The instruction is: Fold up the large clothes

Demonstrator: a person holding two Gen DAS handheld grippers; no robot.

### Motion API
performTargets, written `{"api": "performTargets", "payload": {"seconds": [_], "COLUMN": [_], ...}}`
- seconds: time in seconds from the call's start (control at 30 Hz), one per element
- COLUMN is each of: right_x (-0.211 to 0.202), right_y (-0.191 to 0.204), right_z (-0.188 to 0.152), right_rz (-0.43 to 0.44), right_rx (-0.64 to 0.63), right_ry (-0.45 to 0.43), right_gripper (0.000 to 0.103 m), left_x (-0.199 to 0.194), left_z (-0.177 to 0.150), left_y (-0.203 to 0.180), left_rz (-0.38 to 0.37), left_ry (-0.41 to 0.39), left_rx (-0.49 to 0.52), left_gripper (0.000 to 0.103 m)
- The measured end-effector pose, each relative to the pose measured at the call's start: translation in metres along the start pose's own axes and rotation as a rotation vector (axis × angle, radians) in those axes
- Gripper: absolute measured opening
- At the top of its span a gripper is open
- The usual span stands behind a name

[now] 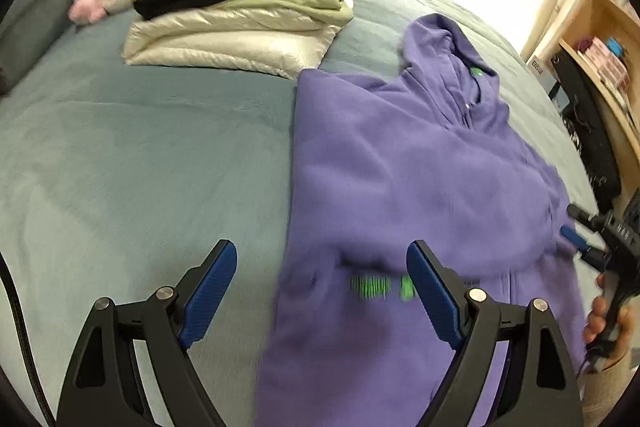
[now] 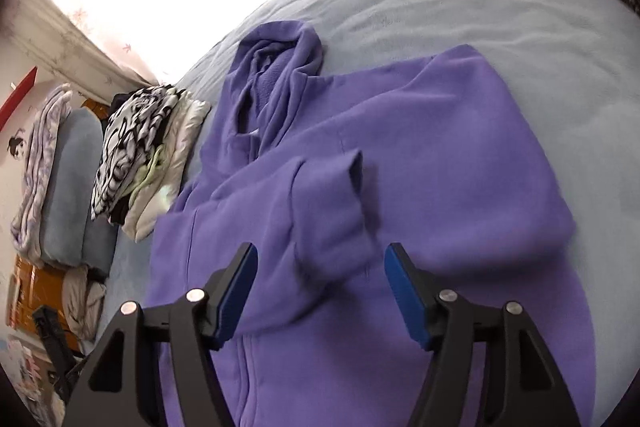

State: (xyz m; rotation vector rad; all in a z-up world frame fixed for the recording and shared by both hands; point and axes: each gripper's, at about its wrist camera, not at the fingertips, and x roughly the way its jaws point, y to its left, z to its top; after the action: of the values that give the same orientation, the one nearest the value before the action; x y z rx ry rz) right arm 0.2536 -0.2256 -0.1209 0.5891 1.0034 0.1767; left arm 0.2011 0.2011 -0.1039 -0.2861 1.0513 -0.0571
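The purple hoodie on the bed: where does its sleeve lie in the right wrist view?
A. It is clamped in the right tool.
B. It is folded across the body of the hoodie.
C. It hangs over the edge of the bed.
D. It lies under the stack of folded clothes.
B: the sleeve lies across the body of the purple hoodie, its cuff free of the open right tool.

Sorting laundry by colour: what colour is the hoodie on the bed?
Purple hoodie, clearest in the right wrist view.
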Motion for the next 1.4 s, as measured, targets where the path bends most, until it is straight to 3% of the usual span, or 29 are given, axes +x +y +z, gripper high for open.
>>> {"api": "performTargets", "payload": {"seconds": [0.17,0.33,0.37,0.43,0.47,0.53,0.63,0.73,0.8,0.87,0.9,0.97,1.07,1.27,1.4], "right_x": [0.031,0.049,0.049,0.050,0.050,0.041,0.019,0.015,0.037,0.070,0.084,0.073,0.054,0.017,0.026], "right_y": [-0.013,-0.007,-0.004,0.006,0.011,0.024,0.050,0.061,0.056,0.044,0.030,0.018,0.012,0.032,0.070], "right_z": [0.020,0.019,0.019,0.018,0.018,0.019,0.022,0.028,0.034,0.038,0.040,0.043,0.046,0.032,0.020], "right_rz": [0.003,0.058,0.067,0.049,0.038,0.014,0.003,-0.030,-0.118,-0.238,-0.249,-0.181,-0.168,-0.141,-0.071], "right_rx": [0.015,-0.043,-0.062,-0.130,-0.153,-0.219,-0.332,-0.381,-0.369,-0.324,-0.265,-0.186,-0.133,-0.207,-0.270], "right_ry": [0.042,0.068,0.060,0.051,0.050,-0.005,-0.157,-0.263,-0.218,-0.089,-0.006,-0.026,-0.050,-0.128,-0.100], "right_gripper": [0.066,0.066,0.062,0.016,0.016,0.016,0.016,0.017,0.024,0.033,0.037,0.043,0.046,0.046,0.046], "left_x": [0.046,0.083,0.088,0.090,0.090,0.085,0.077,0.079,0.085,0.091,0.091,0.086,0.073,0.031,0.035], "left_z": [0.030,0.039,0.041,0.044,0.046,0.049,0.049,0.047,0.045,0.043,0.043,0.044,0.045,0.039,0.041], "left_y": [0.014,0.013,0.011,0.006,0.005,-0.003,-0.015,-0.028,-0.033,-0.036,-0.038,-0.040,-0.044,-0.074,-0.096], "left_rz": [-0.008,0.003,0.016,0.035,0.046,0.040,0.130,0.211,0.265,0.300,0.310,0.325,0.349,0.238,0.112], "left_ry": [0.081,0.126,0.123,0.101,0.084,0.039,-0.056,-0.120,-0.145,-0.154,-0.155,-0.158,-0.153,-0.219,-0.149], "left_rx": [-0.066,-0.063,-0.059,-0.054,-0.056,-0.057,-0.036,0.014,0.046,0.077,0.086,0.117,0.150,0.185,0.110], "left_gripper": [0.086,0.086,0.086,0.082,0.063,0.036,0.020,0.018,0.018,0.018,0.018,0.020,0.025,0.026,0.026]}}
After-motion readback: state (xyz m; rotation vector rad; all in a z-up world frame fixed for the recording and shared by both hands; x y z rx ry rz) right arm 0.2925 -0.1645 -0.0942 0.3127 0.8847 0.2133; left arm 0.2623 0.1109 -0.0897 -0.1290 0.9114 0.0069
